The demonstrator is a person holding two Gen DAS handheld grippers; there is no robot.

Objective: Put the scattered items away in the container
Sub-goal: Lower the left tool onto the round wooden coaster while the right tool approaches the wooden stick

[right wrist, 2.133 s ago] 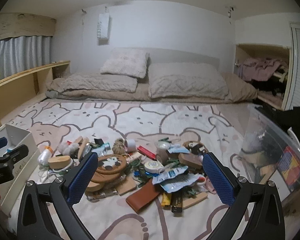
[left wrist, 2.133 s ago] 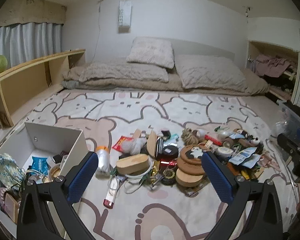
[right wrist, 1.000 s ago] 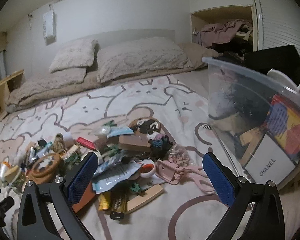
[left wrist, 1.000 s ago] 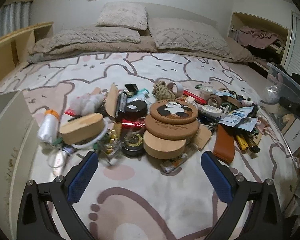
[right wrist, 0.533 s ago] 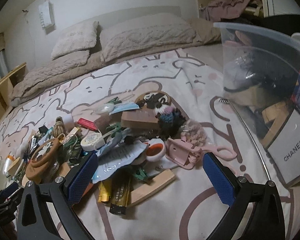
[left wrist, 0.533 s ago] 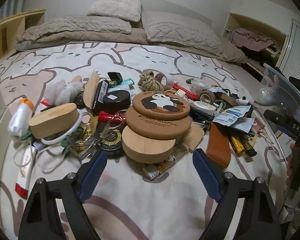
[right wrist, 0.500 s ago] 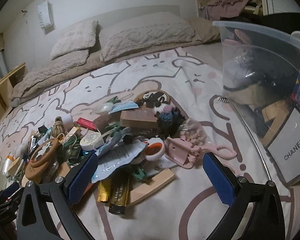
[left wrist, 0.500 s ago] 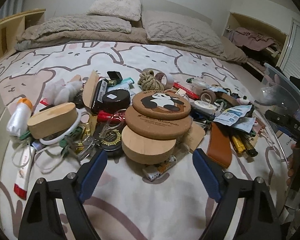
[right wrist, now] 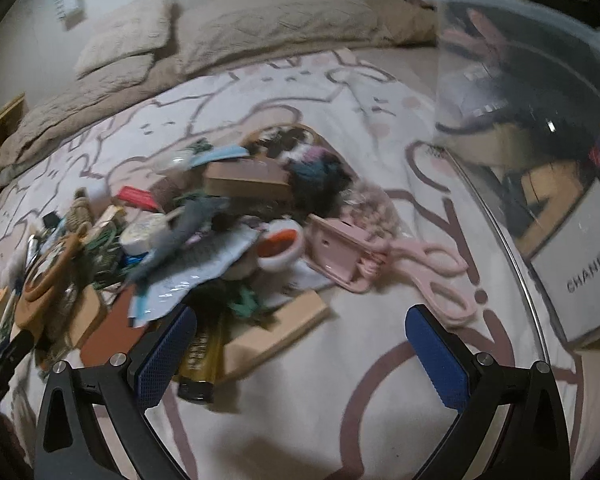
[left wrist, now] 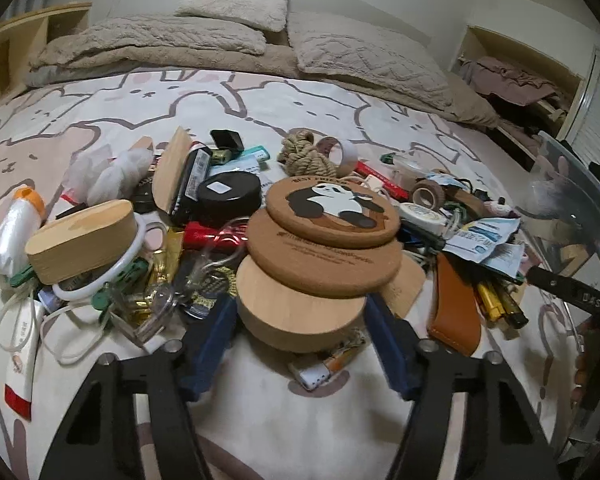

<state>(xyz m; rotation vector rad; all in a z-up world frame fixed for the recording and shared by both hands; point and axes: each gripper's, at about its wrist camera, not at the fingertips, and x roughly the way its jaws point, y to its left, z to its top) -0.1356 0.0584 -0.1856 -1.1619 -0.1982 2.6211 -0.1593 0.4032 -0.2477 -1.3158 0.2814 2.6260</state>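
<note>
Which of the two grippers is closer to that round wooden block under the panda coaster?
Left. The left gripper straddles the round wooden block, jaws closing. The right gripper hovers by the pink scissors.

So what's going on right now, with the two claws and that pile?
Left gripper closing around round wooden block, two cork coasters stacked on it. Right gripper open, empty, above bedsheet. Clear bin alongside.

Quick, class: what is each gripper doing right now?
Left gripper: closing around the round wooden block, pads not yet pressing.
Right gripper: open, empty.
</note>
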